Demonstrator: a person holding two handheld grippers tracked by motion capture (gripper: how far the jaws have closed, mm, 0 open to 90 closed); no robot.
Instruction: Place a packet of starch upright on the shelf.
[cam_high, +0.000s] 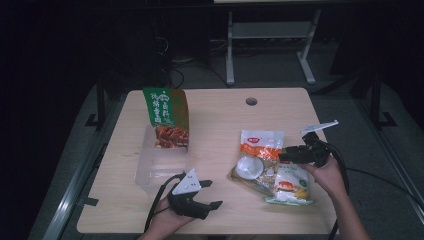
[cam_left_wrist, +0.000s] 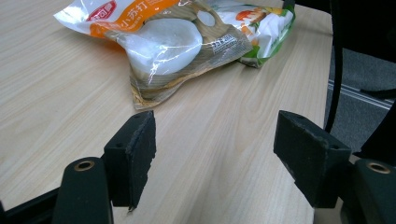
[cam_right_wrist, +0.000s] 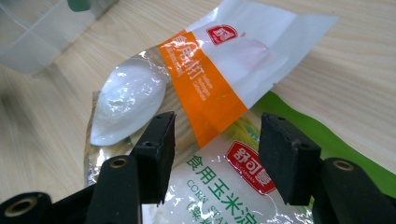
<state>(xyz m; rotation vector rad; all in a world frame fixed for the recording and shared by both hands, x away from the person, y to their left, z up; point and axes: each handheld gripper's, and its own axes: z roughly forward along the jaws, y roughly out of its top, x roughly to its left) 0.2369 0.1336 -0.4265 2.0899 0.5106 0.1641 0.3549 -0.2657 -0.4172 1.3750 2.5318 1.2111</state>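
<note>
An orange-and-white pouch (cam_high: 260, 142) lies at the table's right middle, partly over a white-and-green corn starch bag (cam_high: 292, 187). My right gripper (cam_high: 283, 154) hovers at their right side, pointing left. In the right gripper view its jaws stand open (cam_right_wrist: 215, 133) above the orange pouch (cam_right_wrist: 205, 84) and the corn starch bag (cam_right_wrist: 219, 186), gripping neither. My left gripper (cam_high: 212, 194) rests low near the front edge, open and empty. Its own view (cam_left_wrist: 215, 140) looks across bare wood toward the orange pouch (cam_left_wrist: 163, 42) and the starch bag (cam_left_wrist: 261, 23).
A green snack bag (cam_high: 165, 112) stands in a clear plastic box (cam_high: 160, 165) at the table's left middle; the box's corner (cam_right_wrist: 32, 32) is in the right gripper view. A round cable hole (cam_high: 251, 101) sits near the far edge. Beyond the table (cam_high: 215, 125), the room is dark.
</note>
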